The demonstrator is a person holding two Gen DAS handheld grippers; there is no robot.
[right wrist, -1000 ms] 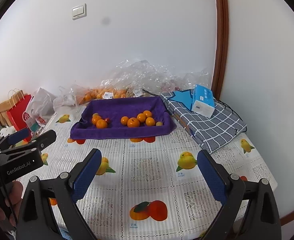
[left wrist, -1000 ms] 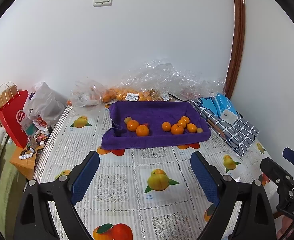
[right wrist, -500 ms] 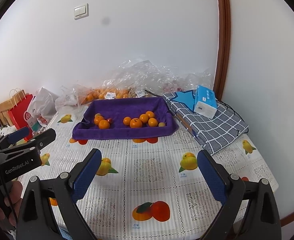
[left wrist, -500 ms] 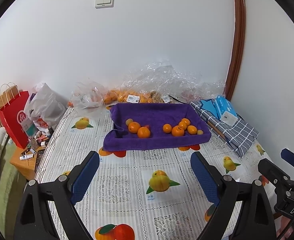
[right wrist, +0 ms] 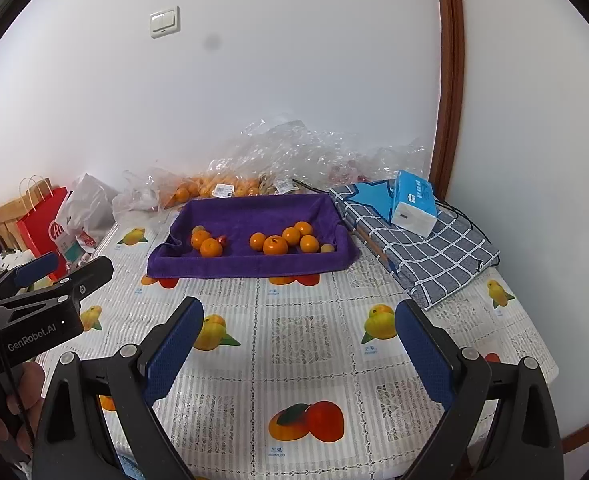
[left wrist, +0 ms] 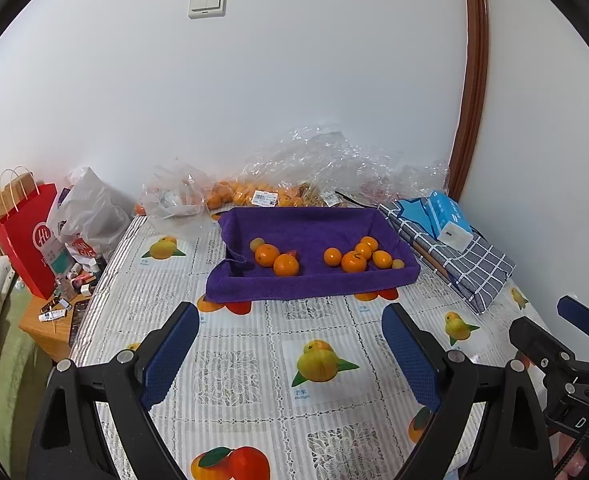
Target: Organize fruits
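Your oranges (left wrist: 353, 261) lie in two loose clusters inside the purple towel-lined tray (left wrist: 314, 278), which sits toward the far side of the bench (left wrist: 254, 344) with its fruit-print cloth. Behind the tray, clear plastic bags (left wrist: 334, 164) lean on the wall. To its right a tissue pack (right wrist: 414, 204) rests on a checked cloth (right wrist: 442, 260). Your left tool (left wrist: 290, 354) and right tool (right wrist: 298, 352) both hover over the near cloth, jaws spread wide with nothing between them, well short of the tray.
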